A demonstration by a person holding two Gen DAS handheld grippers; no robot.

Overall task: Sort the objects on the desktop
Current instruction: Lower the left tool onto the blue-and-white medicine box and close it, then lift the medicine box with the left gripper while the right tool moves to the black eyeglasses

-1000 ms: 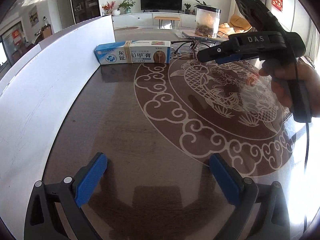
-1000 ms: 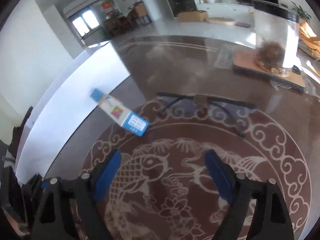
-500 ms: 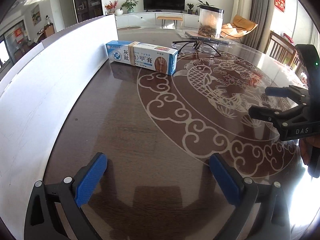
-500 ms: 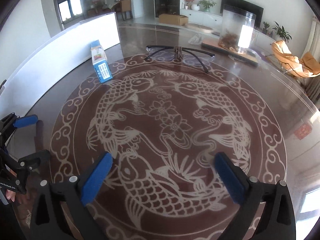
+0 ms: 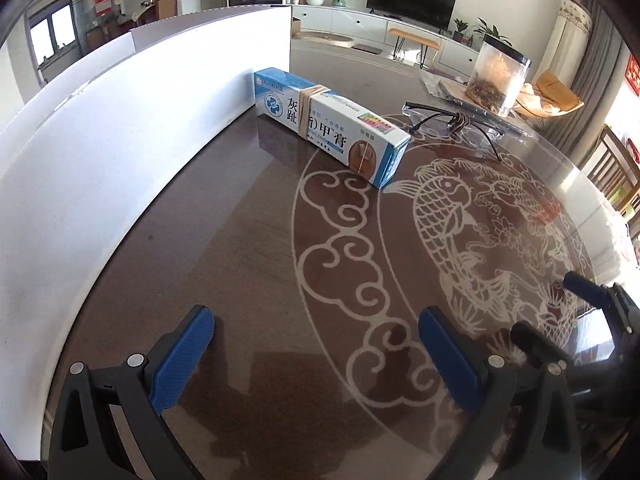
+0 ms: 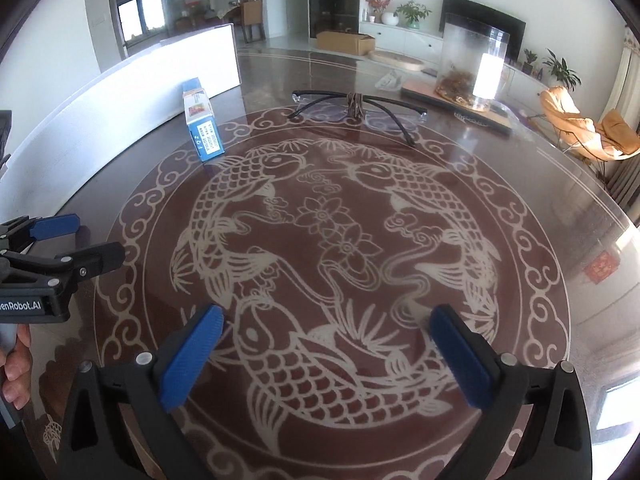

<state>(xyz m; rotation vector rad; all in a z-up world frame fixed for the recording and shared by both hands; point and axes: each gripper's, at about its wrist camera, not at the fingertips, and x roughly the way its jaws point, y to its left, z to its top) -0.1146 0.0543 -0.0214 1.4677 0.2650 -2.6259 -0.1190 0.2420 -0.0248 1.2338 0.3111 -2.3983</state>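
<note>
A blue and white ointment box (image 5: 332,128) with a rubber band around it lies on the dark round table (image 5: 248,248), beside the white board. In the right wrist view the same box (image 6: 202,128) lies at the far left. Black-framed glasses (image 6: 358,110) rest unfolded beyond the fish pattern; in the left wrist view the glasses (image 5: 452,124) lie right of the box. My left gripper (image 5: 316,344) is open and empty, well short of the box. My right gripper (image 6: 328,348) is open wide over the fish pattern, holding nothing. Each gripper shows at the edge of the other's view.
A white board (image 5: 120,140) stands upright along the table's left side. A clear jar (image 6: 474,68) with brown contents stands on a flat board at the back right. A hand (image 6: 16,368) holds the left gripper's handle. Chairs stand beyond the table's right edge.
The right gripper drew back from the box and glasses toward the near side of the table, and its jaws widened. The left view rolled and shifted, bringing the box closer.
</note>
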